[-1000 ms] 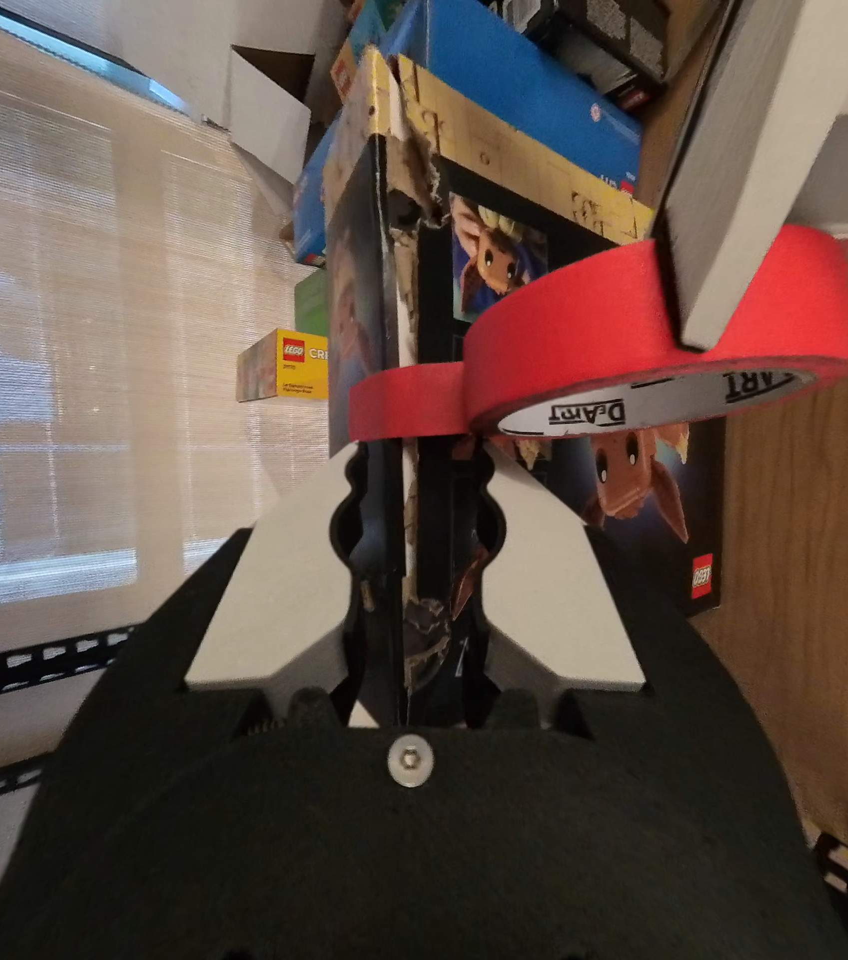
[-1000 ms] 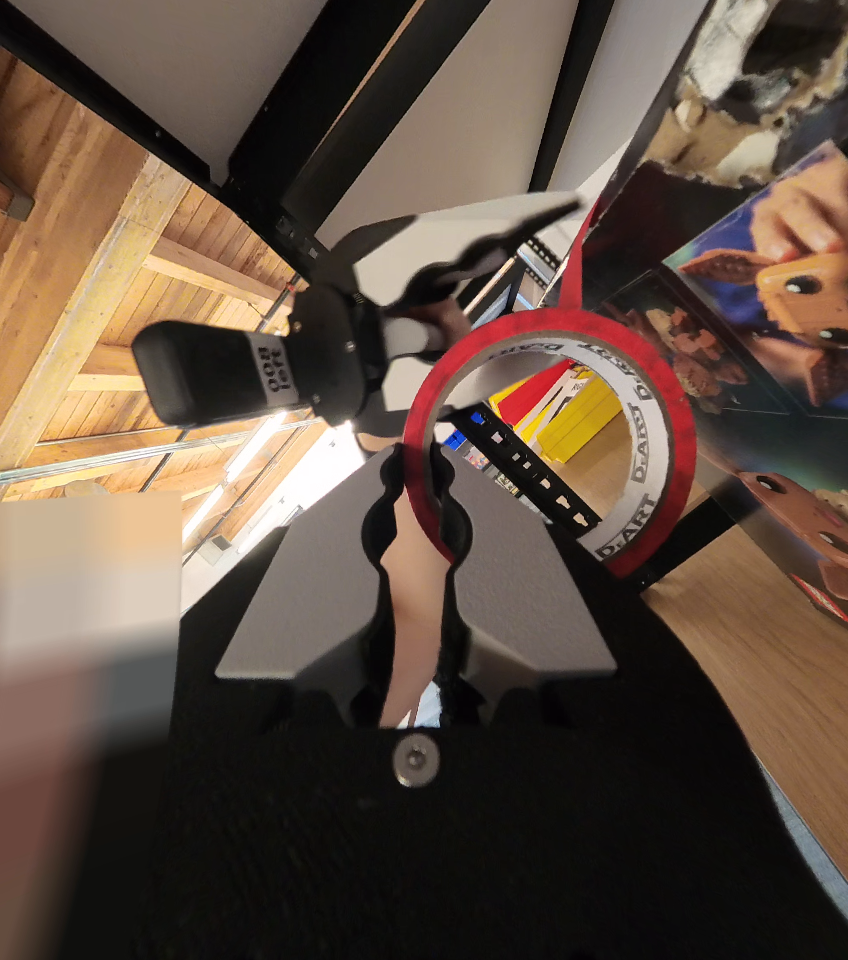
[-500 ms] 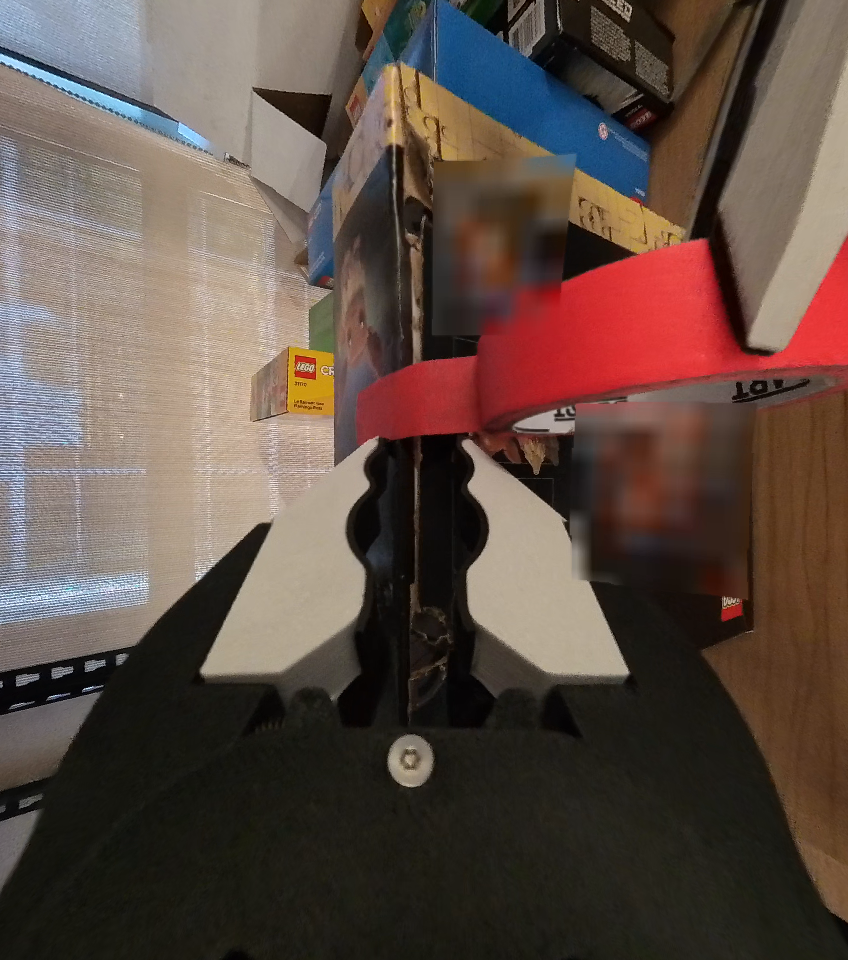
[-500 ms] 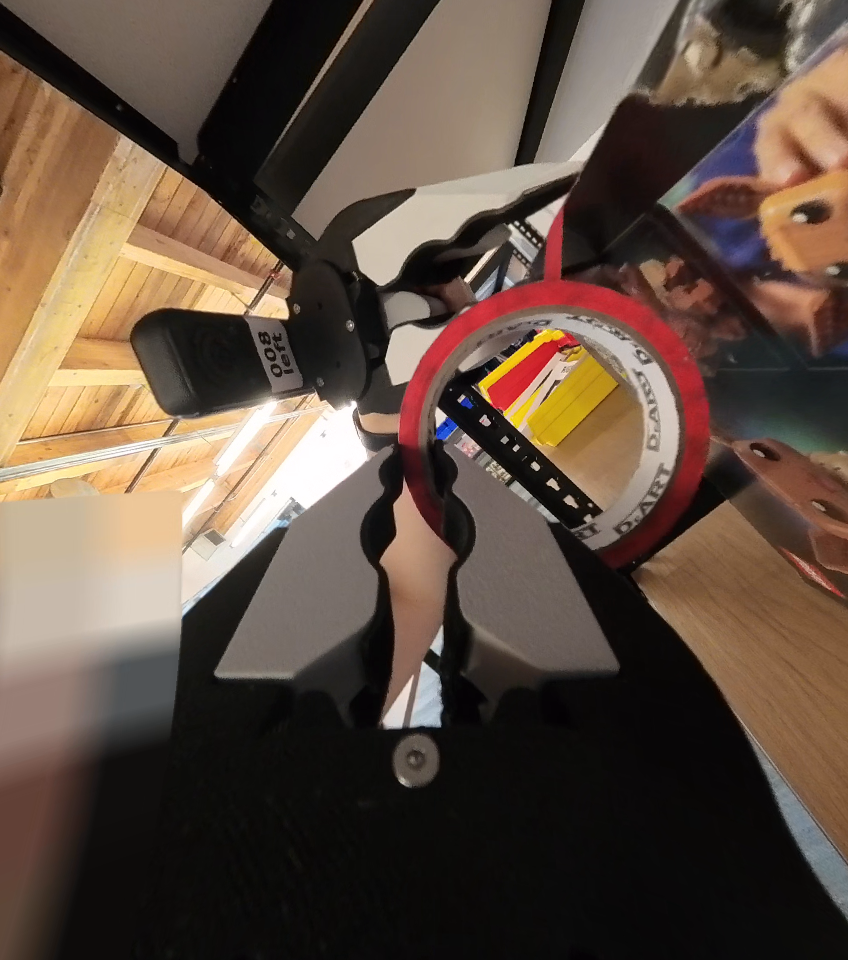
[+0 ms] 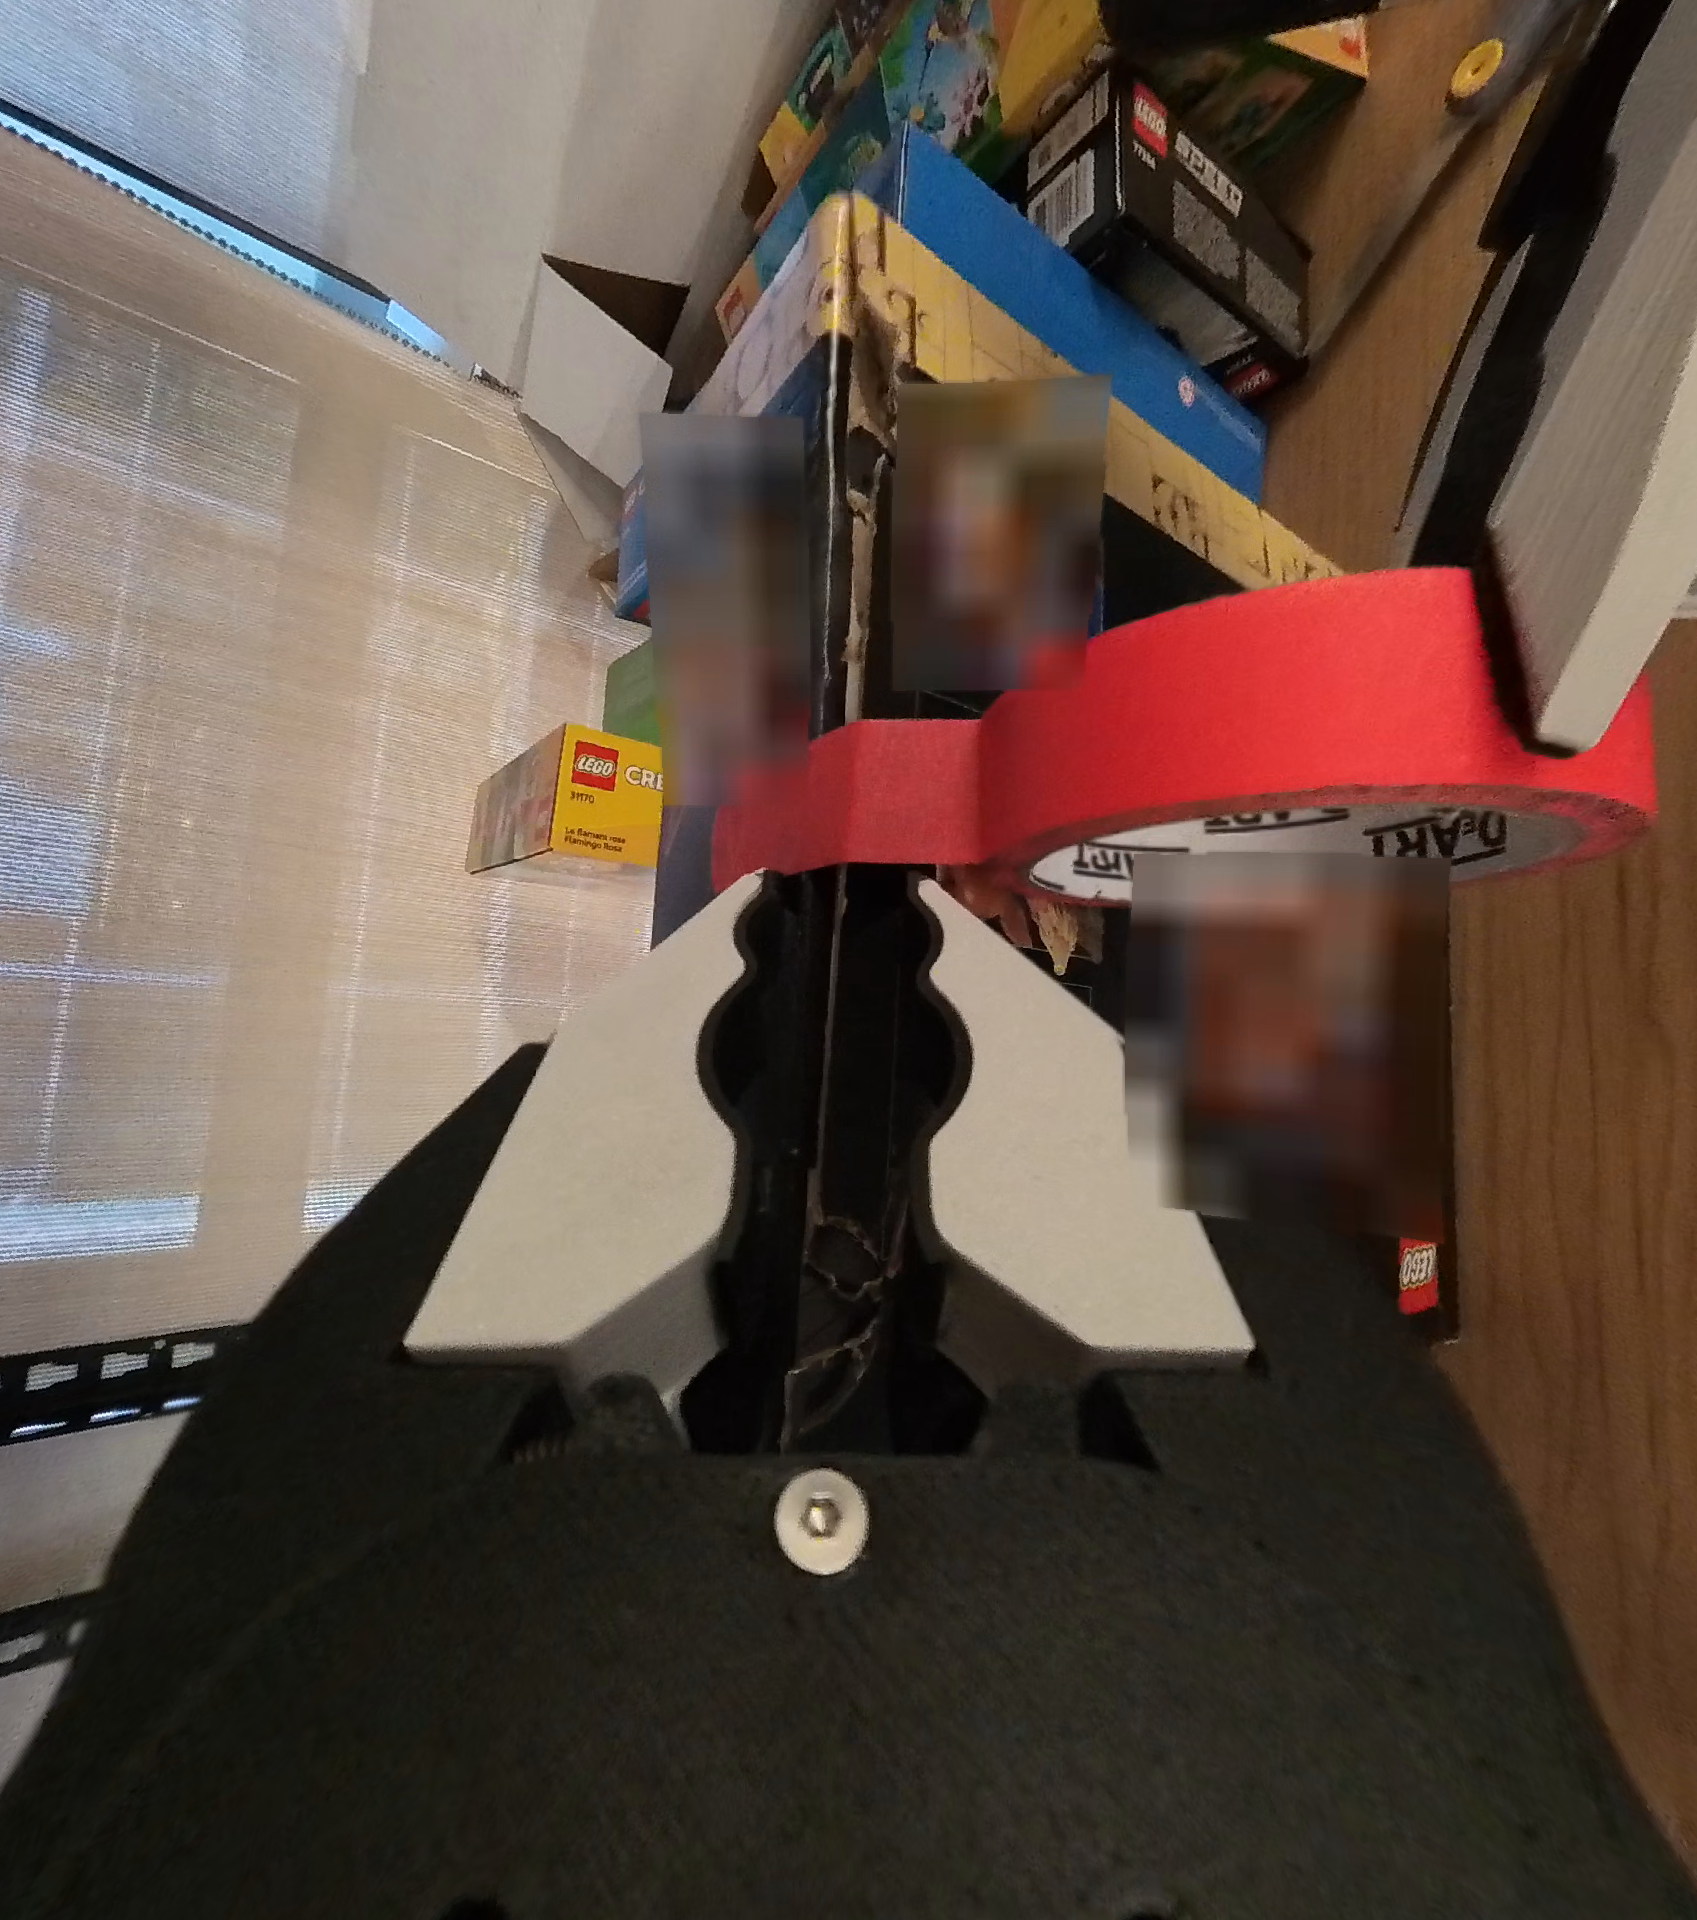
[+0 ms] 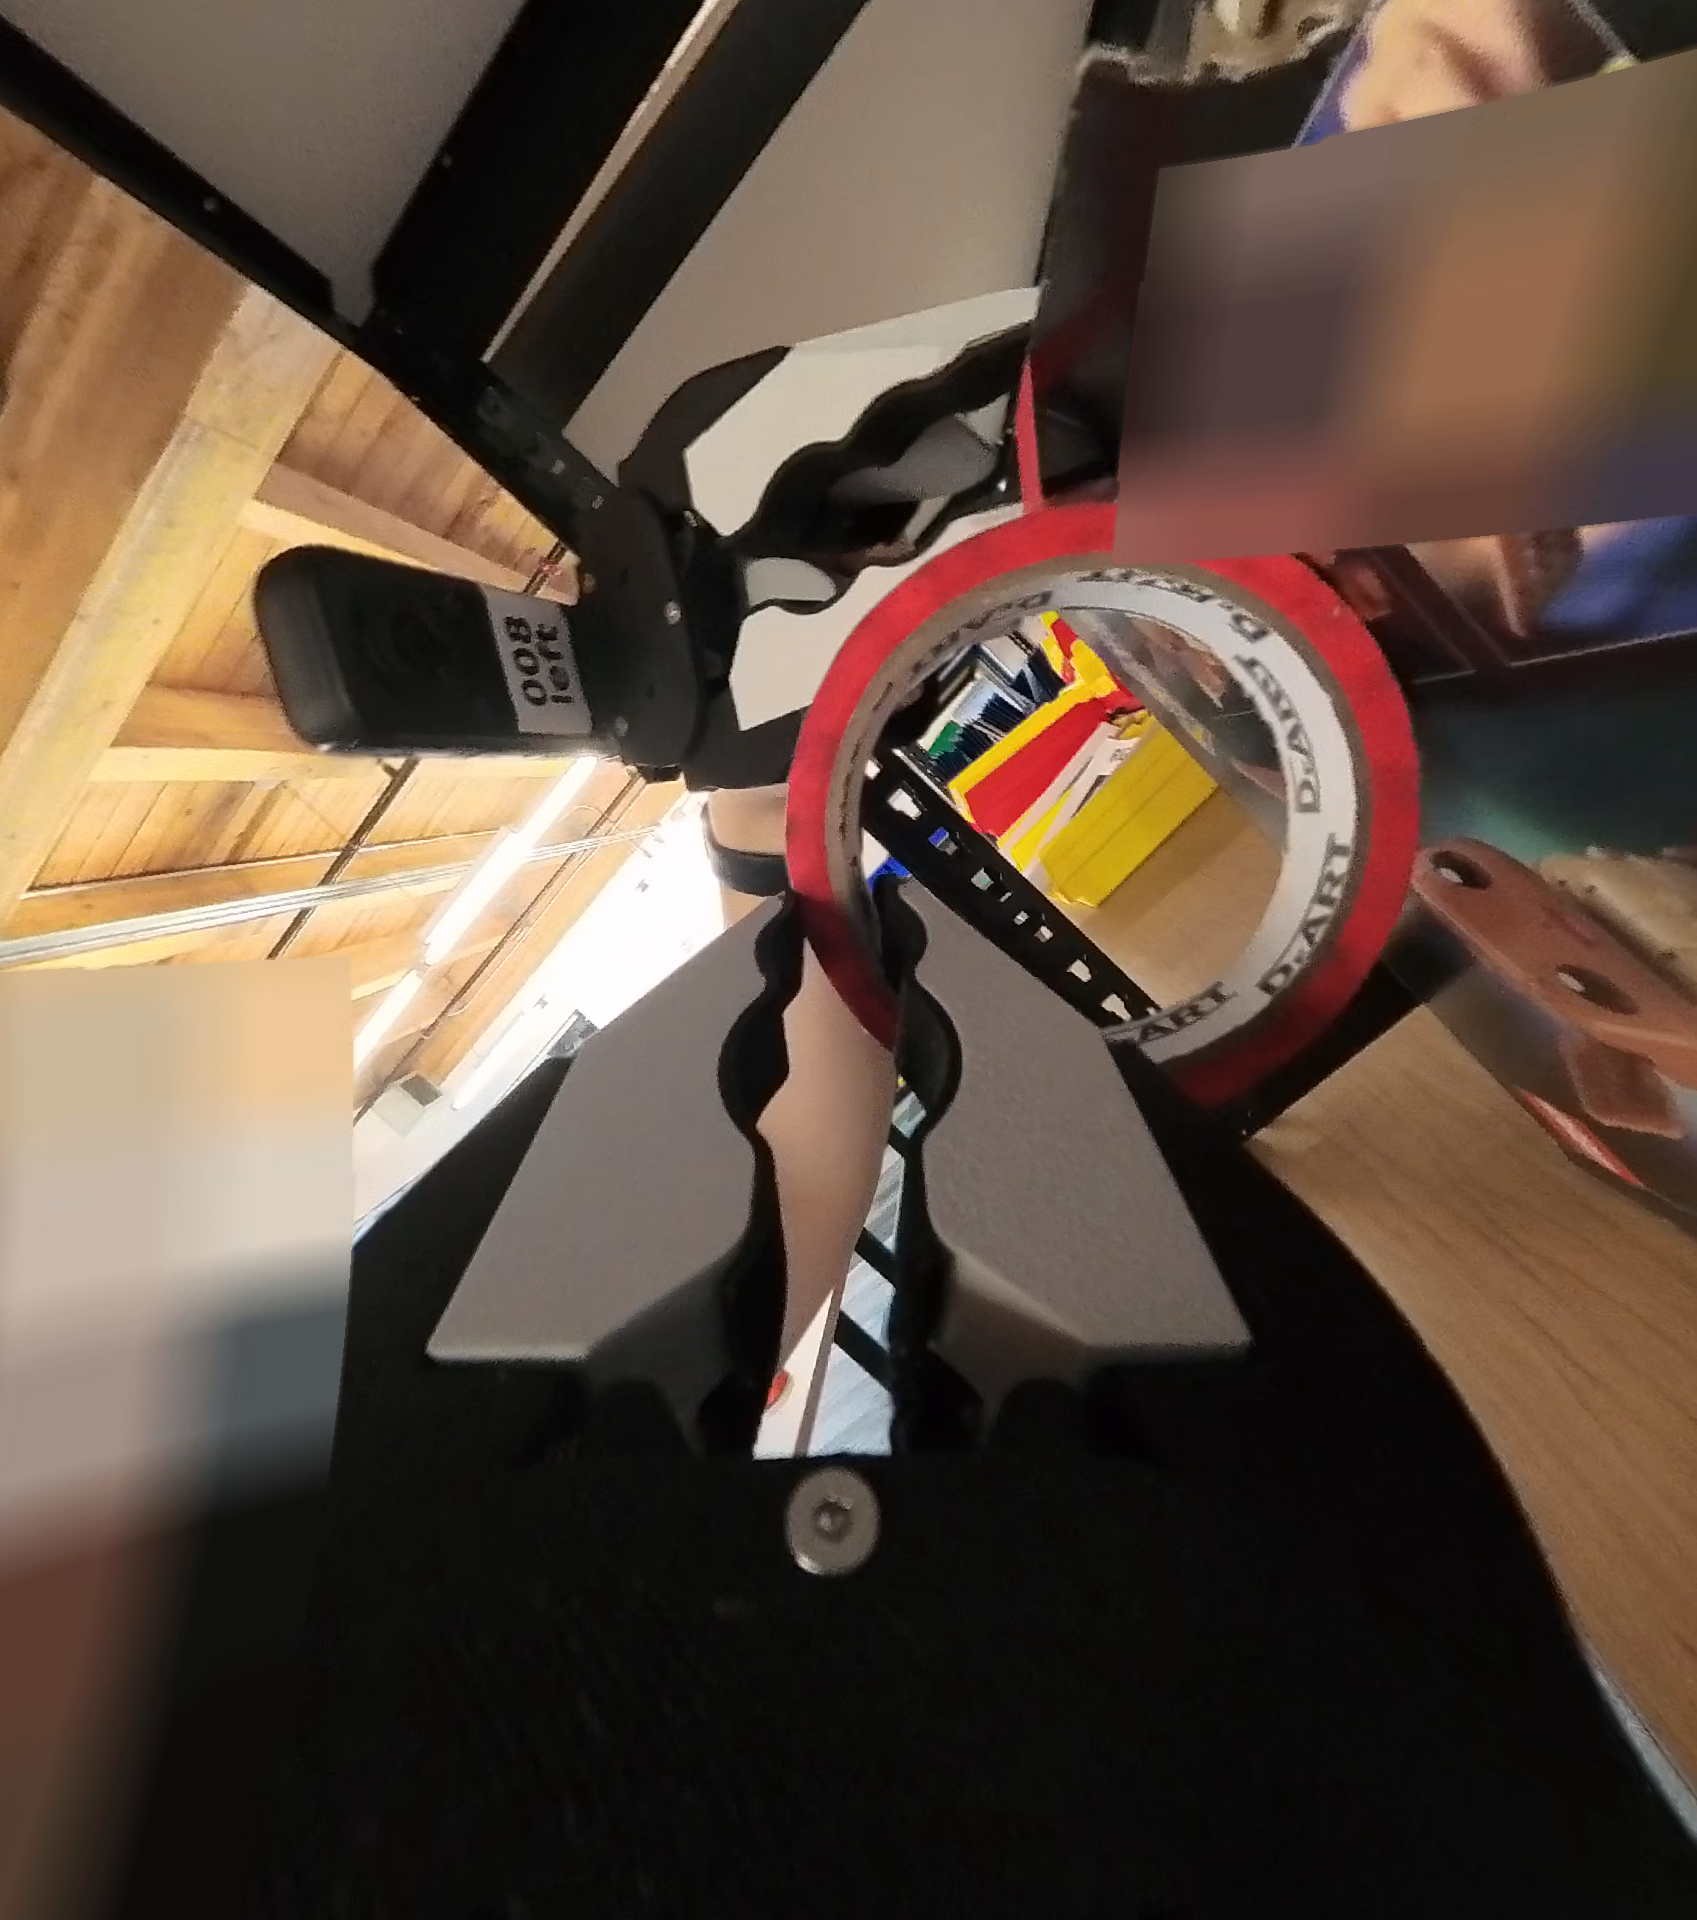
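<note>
In the left wrist view, a pale window blind (image 5: 148,727) fills the left side, with a black perforated metal rail (image 5: 44,1392) below it. A small yellow toy-brick box (image 5: 569,800) stands beside the blind, and behind it a stack of blue, yellow and black printed cardboard boxes (image 5: 1031,270) is piled against the white wall. In the middle, the left gripper (image 5: 831,894) has its grey jaws pressed onto the torn edge of a dark printed cardboard box (image 5: 849,582), which stands edge-on between them. A strip of red tape (image 5: 854,800) crosses that edge just above the fingertips and runs right to a roll of red masking tape (image 5: 1291,717). The warm brown wooden surface (image 5: 1654,1247) lies to the right.

In the right wrist view, wooden ceiling beams (image 6: 96,520) and black shelf uprights (image 6: 532,208) occupy the left. The left gripper (image 6: 937,426) shows farther off. The right gripper (image 6: 849,925) pinches the rim of the red tape roll (image 6: 1363,821), its jaws closed on the roll's wall. Yellow and red boxes (image 6: 1114,800) show through the roll's hole. The dark box (image 6: 1602,914) and the wooden surface (image 6: 1498,1299) sit to the right.
</note>
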### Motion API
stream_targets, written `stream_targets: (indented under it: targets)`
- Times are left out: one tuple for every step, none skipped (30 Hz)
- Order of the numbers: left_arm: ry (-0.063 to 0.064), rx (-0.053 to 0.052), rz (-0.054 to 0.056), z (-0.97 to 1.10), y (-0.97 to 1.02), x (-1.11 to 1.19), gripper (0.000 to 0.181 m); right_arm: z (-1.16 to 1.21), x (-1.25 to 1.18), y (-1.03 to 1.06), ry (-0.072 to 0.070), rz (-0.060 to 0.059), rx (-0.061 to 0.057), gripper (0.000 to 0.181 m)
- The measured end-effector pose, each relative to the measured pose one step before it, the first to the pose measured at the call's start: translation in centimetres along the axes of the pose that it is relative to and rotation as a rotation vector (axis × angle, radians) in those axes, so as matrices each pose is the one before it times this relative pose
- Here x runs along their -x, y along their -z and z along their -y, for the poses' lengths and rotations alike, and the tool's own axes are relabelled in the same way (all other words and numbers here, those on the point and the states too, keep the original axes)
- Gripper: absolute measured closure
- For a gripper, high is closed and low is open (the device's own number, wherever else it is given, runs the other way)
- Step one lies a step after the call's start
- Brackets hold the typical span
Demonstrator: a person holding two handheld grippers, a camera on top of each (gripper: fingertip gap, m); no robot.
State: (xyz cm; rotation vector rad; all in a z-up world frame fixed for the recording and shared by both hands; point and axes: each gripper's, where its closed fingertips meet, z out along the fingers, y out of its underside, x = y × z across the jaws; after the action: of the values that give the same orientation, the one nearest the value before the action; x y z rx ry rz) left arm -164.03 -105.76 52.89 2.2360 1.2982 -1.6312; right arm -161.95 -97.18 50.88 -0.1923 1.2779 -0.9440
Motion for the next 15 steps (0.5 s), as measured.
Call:
stream_targets:
  targets:
    - [0.0049, -0.0075, 0.0002, 0.014, 0.018, 0.0, 0.16, -0.002, -0.012, 0.025, 0.009, 0.0027, -0.0009, 0.169]
    - [0.0023, -0.0048, 0.0007, 0.004, 0.004, -0.008, 0.16, -0.075, -0.062, 0.05, 0.0098, -0.0045, 0.0075, 0.168]
    - [0.0001, -0.0017, 0.0, 0.005, 0.01, -0.003, 0.16, -0.082, -0.014, 0.055, 0.0147, -0.0052, 0.0121, 0.167]
    - [-0.003, 0.0011, -0.0001, 0.006, 0.011, -0.006, 0.159, 0.006, -0.025, 0.084, 0.0154, -0.01, 0.0095, 0.167]
    - [-0.0047, 0.0033, 0.0009, 0.004, -0.002, 0.009, 0.159, -0.016, -0.049, 0.118, 0.0173, -0.0156, 0.0119, 0.167]
    - [-0.0045, 0.005, 0.0016, -0.003, -0.017, 0.013, 0.159, -0.1, 0.003, 0.146, 0.0222, -0.0163, 0.0177, 0.164]
    - [-0.0042, 0.0056, 0.0017, -0.017, -0.03, 0.024, 0.159, -0.195, -0.026, 0.147, 0.0241, -0.0196, 0.0235, 0.16]
    - [-0.0041, 0.0052, 0.0011, -0.008, -0.028, 0.023, 0.159, -0.312, 0.016, 0.149, 0.0214, -0.0194, 0.0298, 0.153]
    - [-0.0033, 0.0042, -0.0001, -0.006, -0.004, 0.015, 0.159, -0.414, 0.05, 0.162, 0.0188, -0.0184, 0.0352, 0.146]
    - [-0.002, 0.0028, -0.0008, -0.006, -0.004, 0.0, 0.159, -0.379, 0.034, 0.212, 0.0242, -0.0224, 0.0342, 0.141]
    - [-0.0016, 0.0013, -0.0004, 0.002, 0.012, -0.004, 0.159, -0.016, 0.119, 0.376, 0.0366, -0.0223, 0.0144, 0.136]
    - [-0.0015, 0.0002, 0.0014, 0.005, 0.017, -0.018, 0.159, 0.243, 0.14, 0.576, 0.0412, -0.028, 0.0104, 0.134]
    - [-0.001, -0.0003, 0.003, 0.008, 0.009, -0.007, 0.159, 0.541, 0.009, 0.733, 0.0622, -0.0434, 0.008, 0.136]
    - [-0.0006, -0.0006, 0.0035, -0.01, 0.012, -0.007, 0.159, 0.975, -0.076, 0.801, 0.0958, -0.0536, -0.0057, 0.142]
    - [-0.0009, -0.0008, 0.004, -0.009, 0.012, 0.002, 0.159, 1.486, -0.334, 0.752, 0.1163, -0.0674, -0.0233, 0.153]
